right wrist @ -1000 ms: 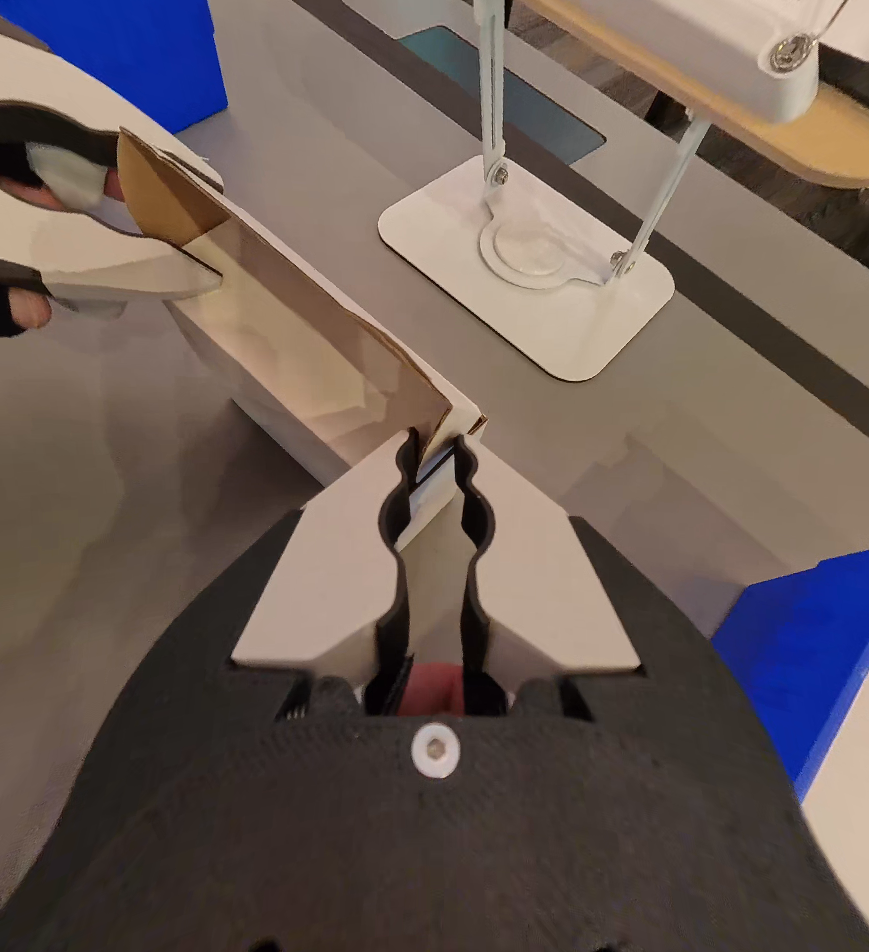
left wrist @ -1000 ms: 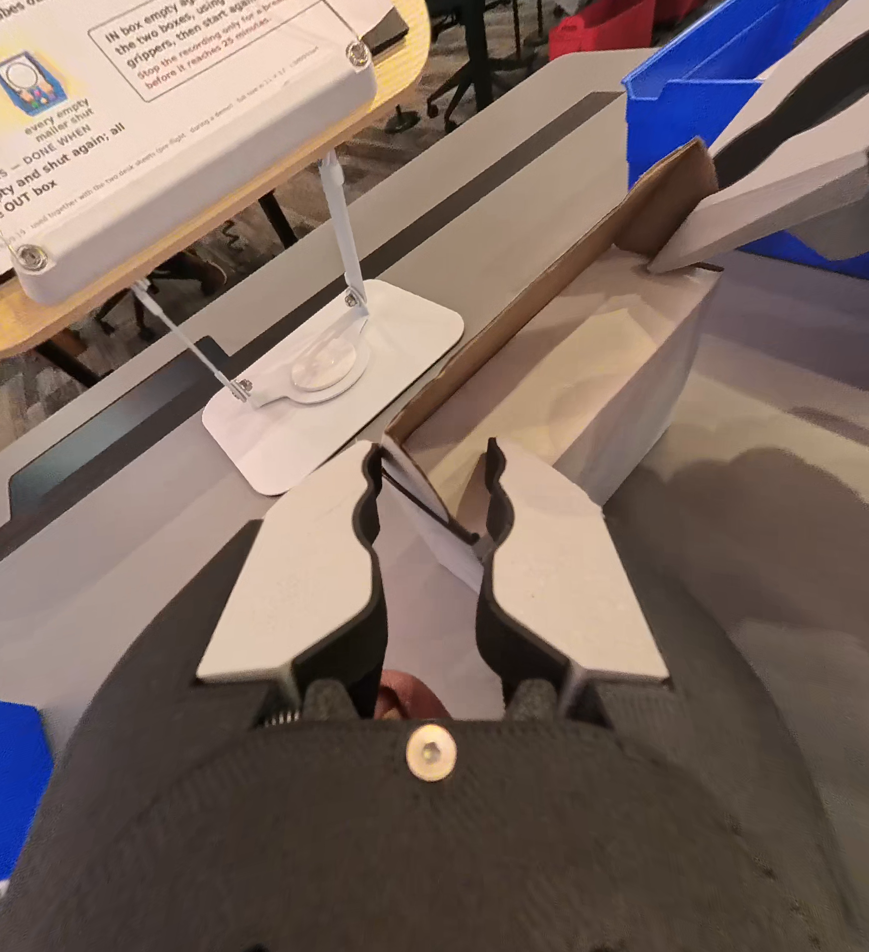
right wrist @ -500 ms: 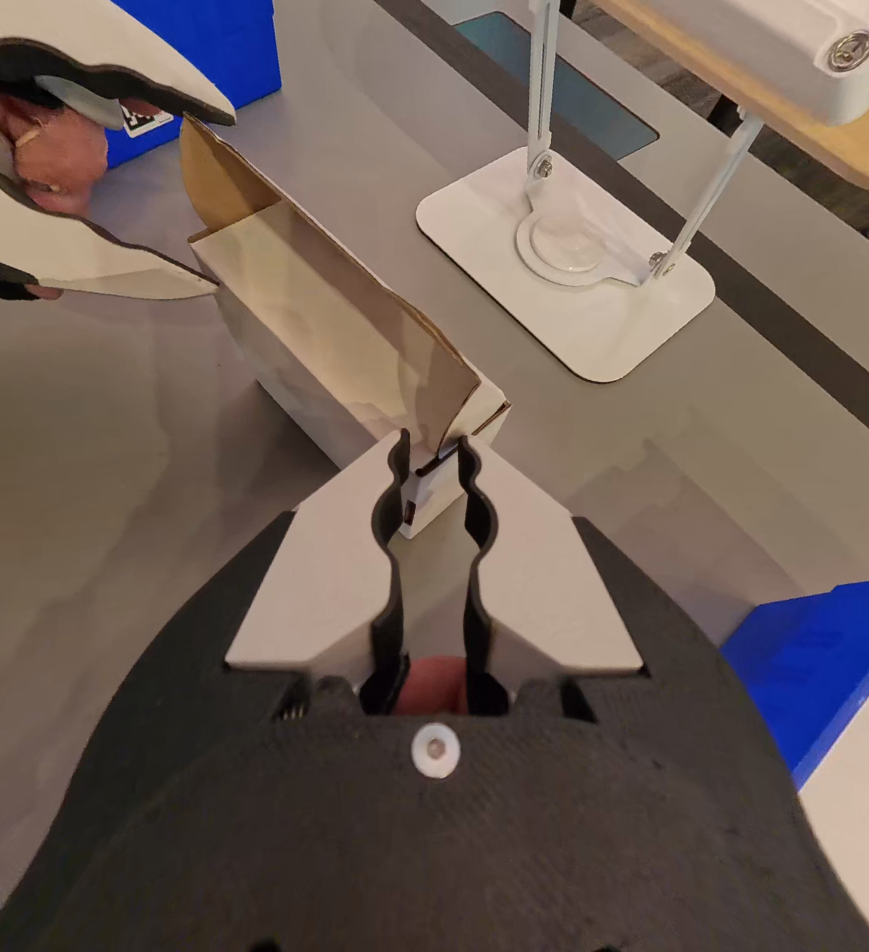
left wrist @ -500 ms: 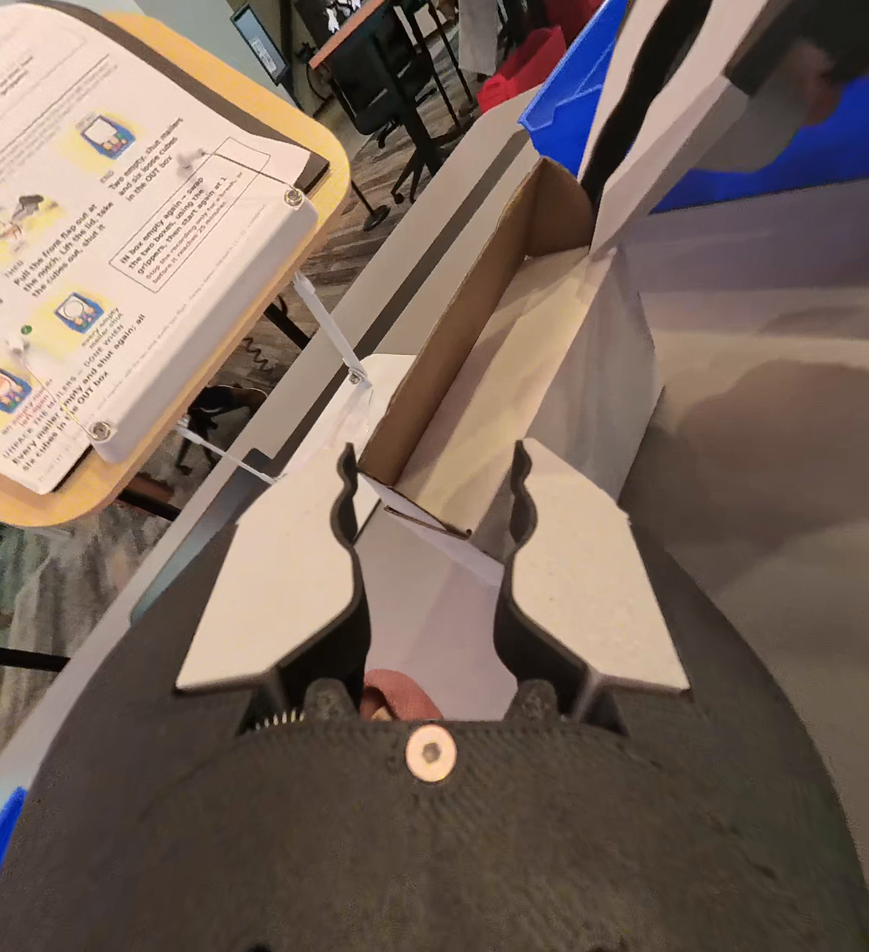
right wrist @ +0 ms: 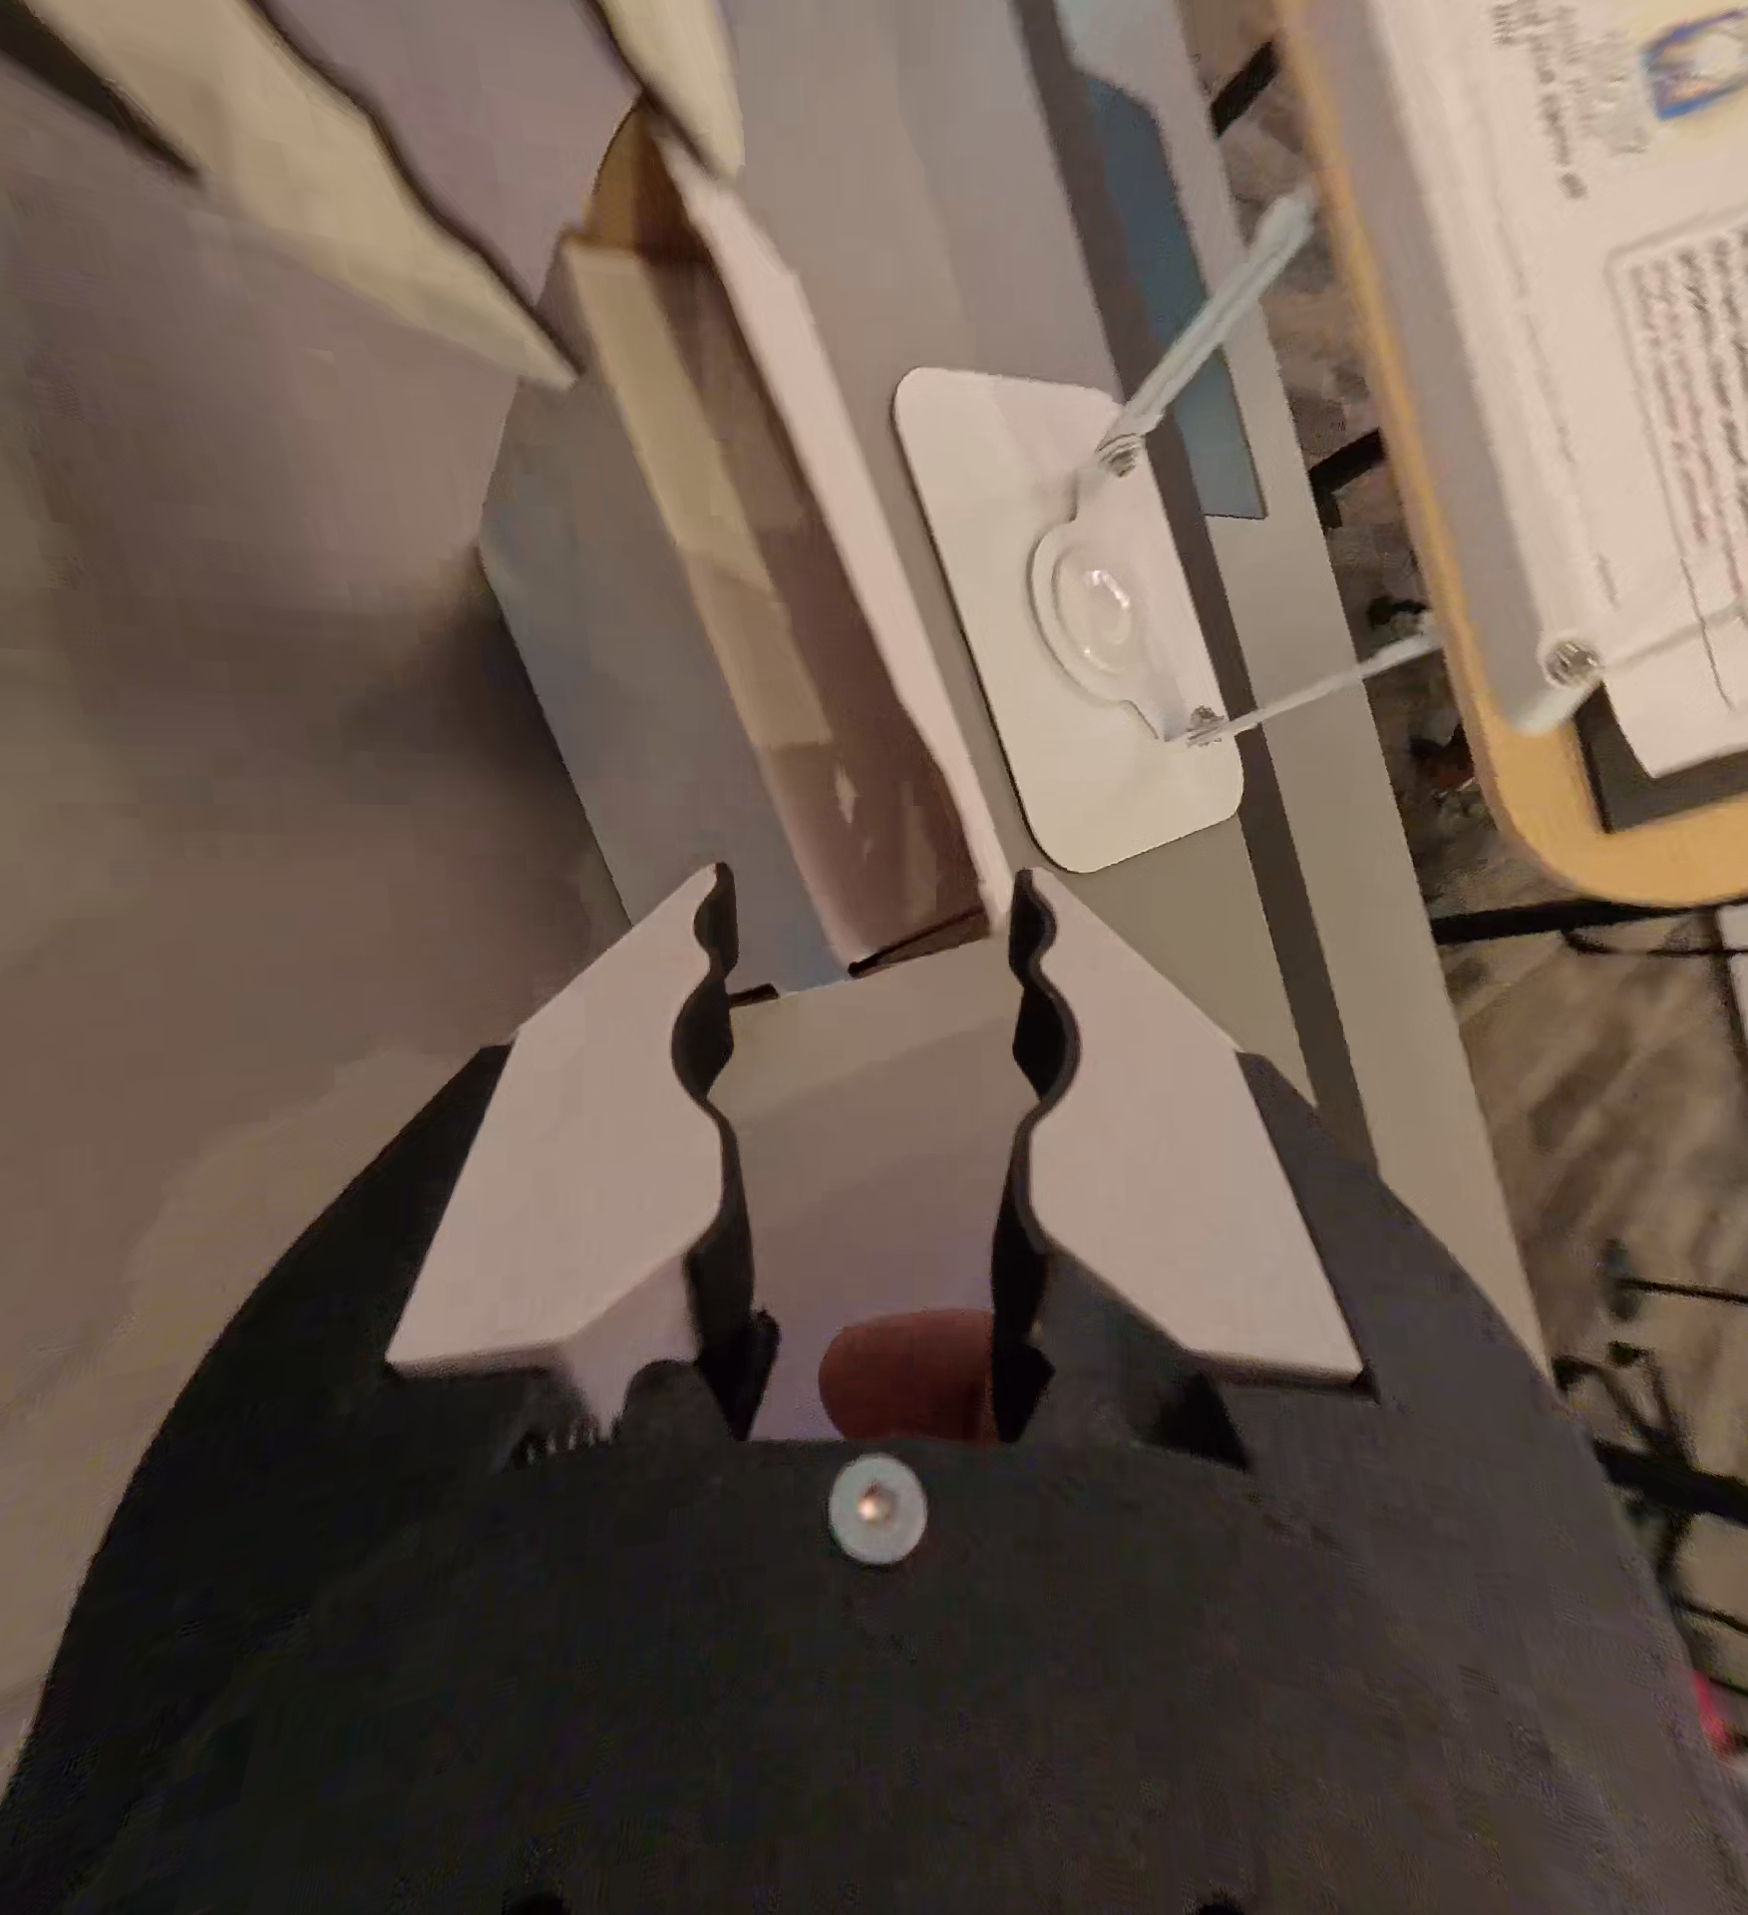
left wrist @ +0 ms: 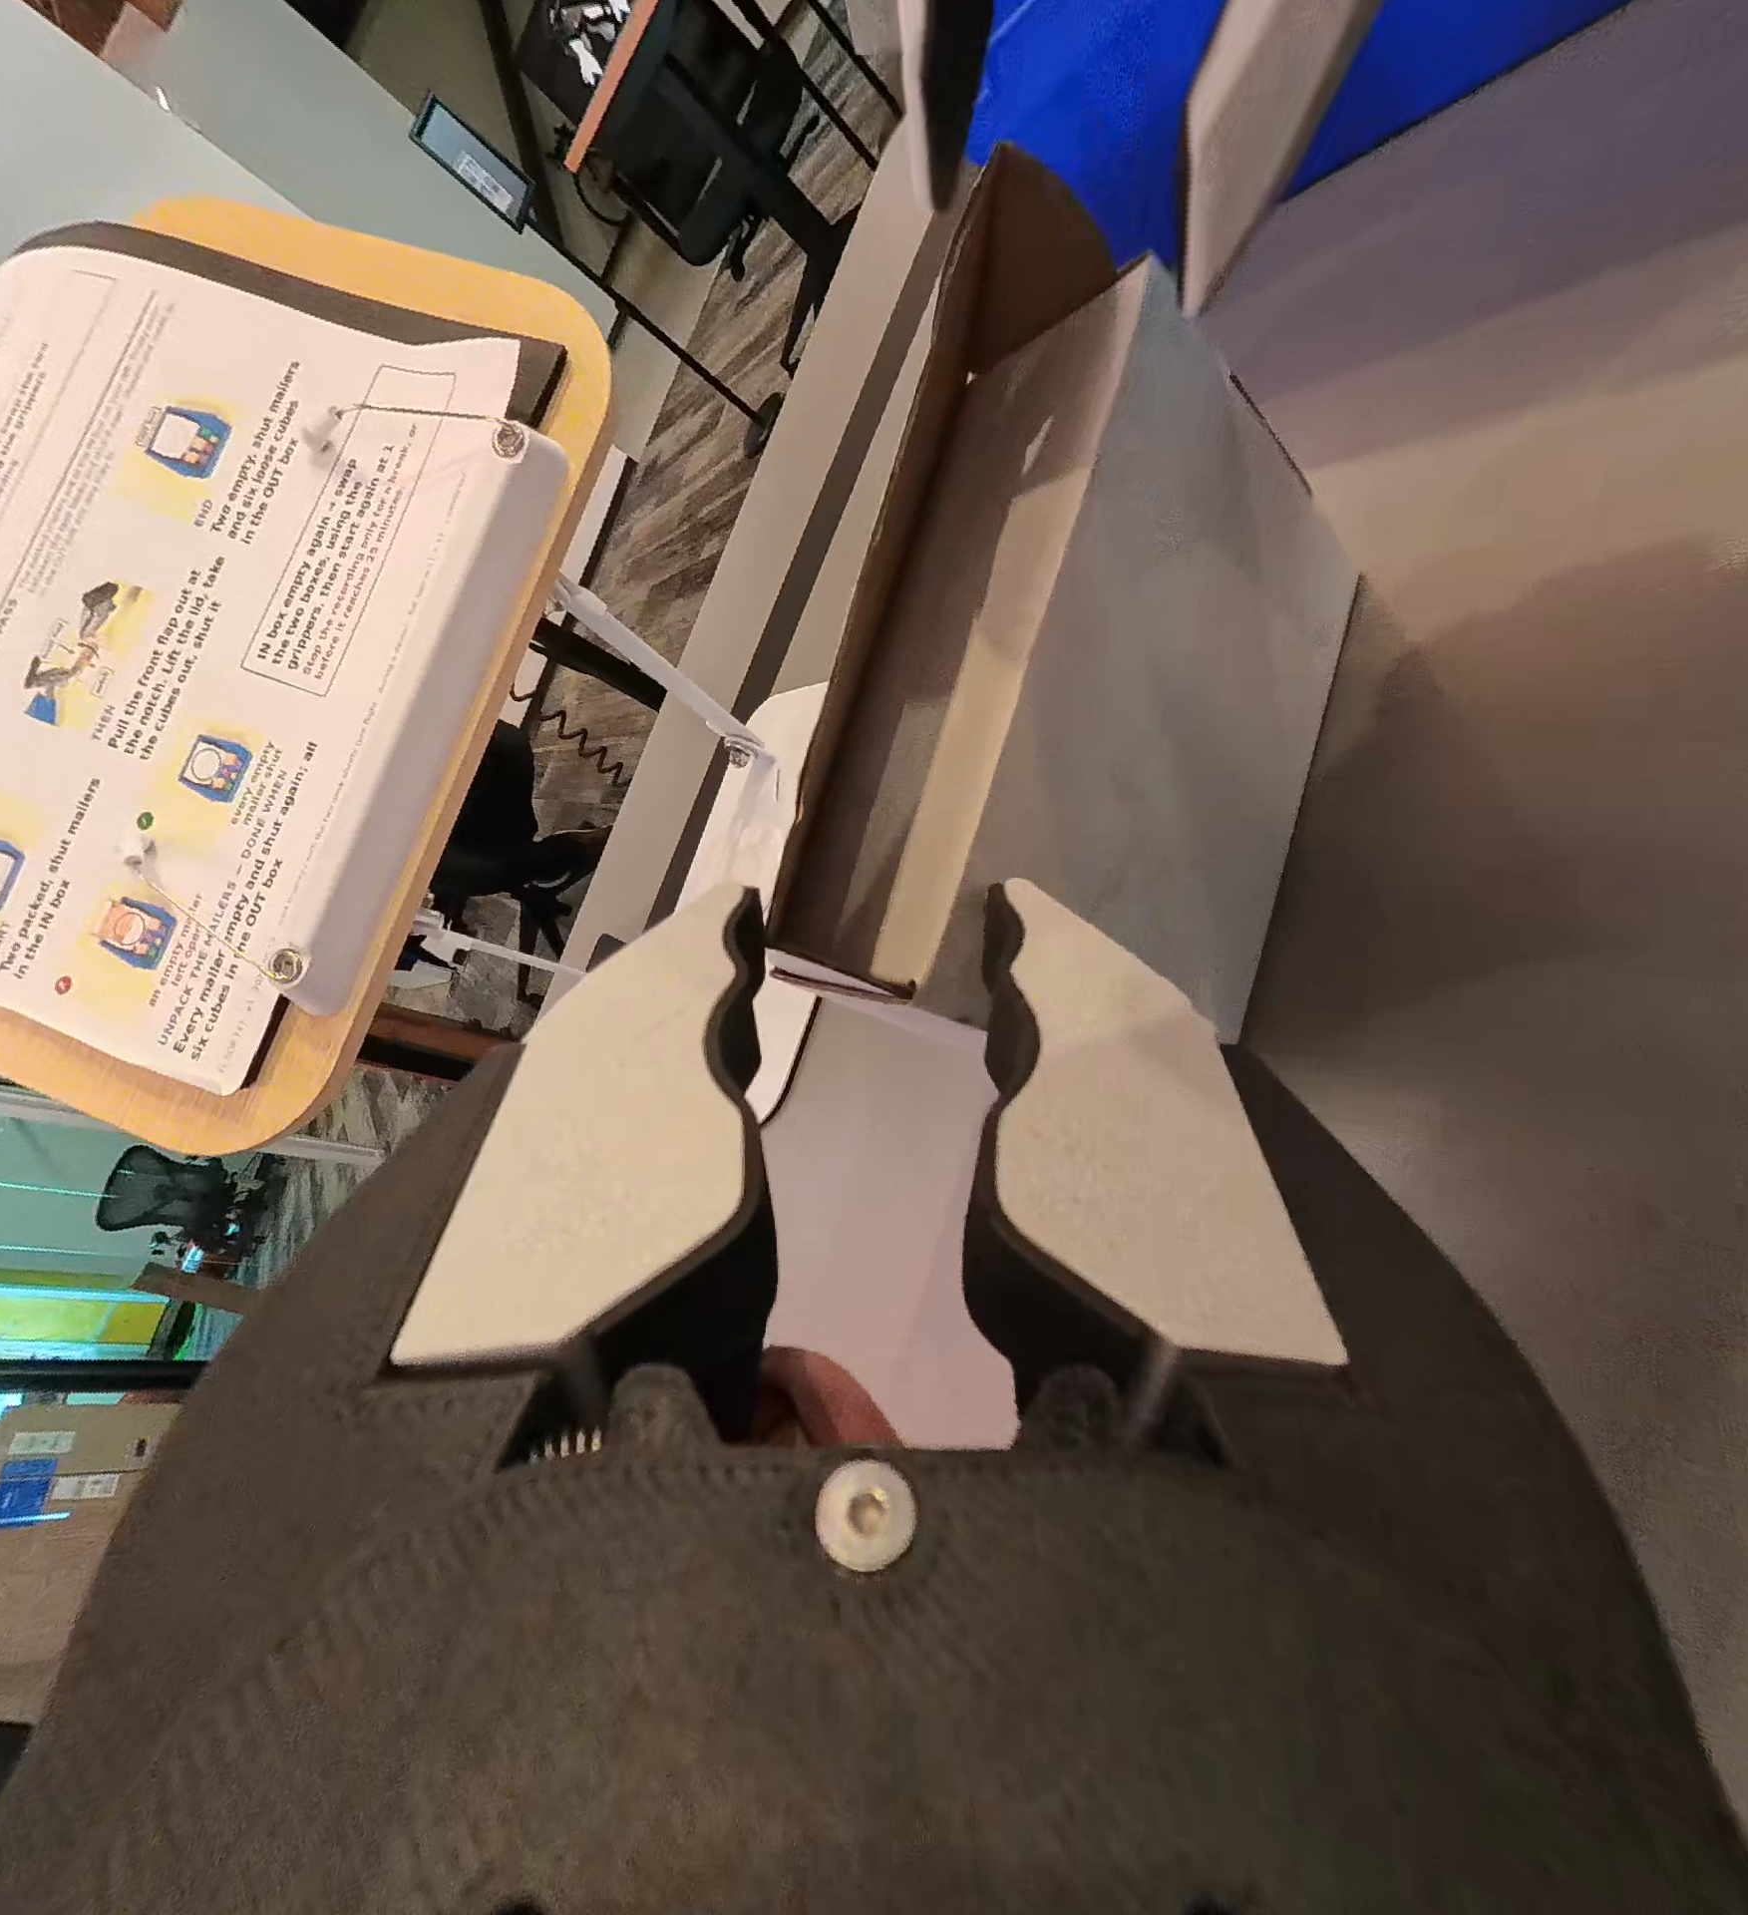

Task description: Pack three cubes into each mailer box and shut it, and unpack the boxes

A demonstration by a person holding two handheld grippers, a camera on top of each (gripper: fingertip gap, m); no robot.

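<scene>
Both tongs spread wide, left tongs [left wrist: 869,943] and right tongs [right wrist: 864,922] straddling opposite ends of white cardboard mailer box [left wrist: 1108,642] on grey counter [left wrist: 1574,933].

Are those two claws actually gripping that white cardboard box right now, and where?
Neither grips it. The left gripper and right gripper are both open, each straddling one end of the mailer box.
</scene>
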